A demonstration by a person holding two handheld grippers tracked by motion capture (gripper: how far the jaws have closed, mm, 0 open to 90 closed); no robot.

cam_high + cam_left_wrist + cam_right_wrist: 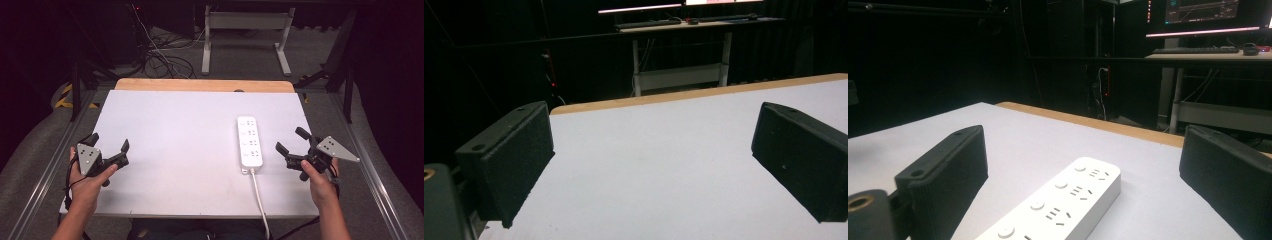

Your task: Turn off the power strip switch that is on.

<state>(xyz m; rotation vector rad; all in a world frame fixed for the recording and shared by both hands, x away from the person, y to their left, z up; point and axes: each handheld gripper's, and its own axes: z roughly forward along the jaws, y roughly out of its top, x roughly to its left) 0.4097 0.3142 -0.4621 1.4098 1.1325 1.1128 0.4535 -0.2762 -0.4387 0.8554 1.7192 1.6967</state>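
High view: white rectangular tabletop (175, 150) with a light wooden strip along its far edge fills the frame centre; white plastic power strip (249, 141) with four socket groups lies right of centre, lengthwise toward the top of the frame, its white cable (260, 197) running off the bottom edge. Left gripper (109, 148), black with a grey three-cornered plate, sits at lower left in the person's left hand (87, 182), jaws spread, nothing between them. Right gripper (289, 140) at lower right in the right hand (316, 177), jaws spread too, just beside the strip's cable end but apart from it. Left gripper view: two black jaws wide apart at the frame's lower corners, bare white surface between, white-legged desk (684, 50) at top centre. Right gripper view: jaws wide apart, power strip (1058, 205) lying in the lower middle between them, untouched; monitor (1203, 15) glowing at upper right.
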